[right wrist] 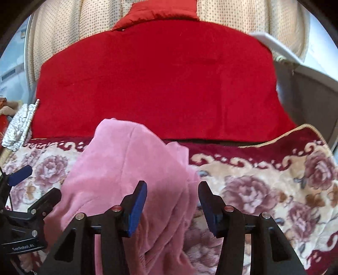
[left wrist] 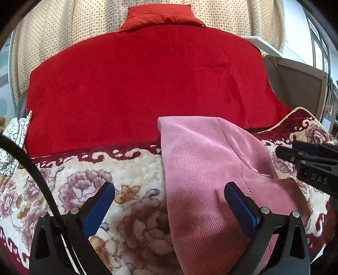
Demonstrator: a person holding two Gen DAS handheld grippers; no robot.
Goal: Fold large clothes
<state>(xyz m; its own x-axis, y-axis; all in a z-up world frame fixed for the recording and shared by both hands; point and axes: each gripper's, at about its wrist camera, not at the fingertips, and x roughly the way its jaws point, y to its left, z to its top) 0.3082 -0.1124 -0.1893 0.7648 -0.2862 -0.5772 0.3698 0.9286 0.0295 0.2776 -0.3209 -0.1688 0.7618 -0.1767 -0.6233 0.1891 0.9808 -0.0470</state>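
Observation:
A pink corduroy garment (left wrist: 207,169) lies partly folded on a floral blanket (left wrist: 84,179), its far end resting on a red quilt (left wrist: 137,84). My left gripper (left wrist: 169,198) is open wide just above the garment's left edge, its right finger over the pink cloth. The right gripper's body (left wrist: 312,162) shows at the right edge. In the right wrist view the garment (right wrist: 126,165) lies bunched in the middle. My right gripper (right wrist: 172,198) is open over its right edge, holding nothing. The left gripper's body (right wrist: 23,222) shows at the left.
A red pillow (left wrist: 160,17) leans on a dotted beige curtain (left wrist: 221,14) at the back. A white crackle-pattern cloth (left wrist: 14,135) lies at the left. A grey headboard or bed frame (left wrist: 300,84) stands at the right. The floral blanket (right wrist: 274,190) spreads to the right.

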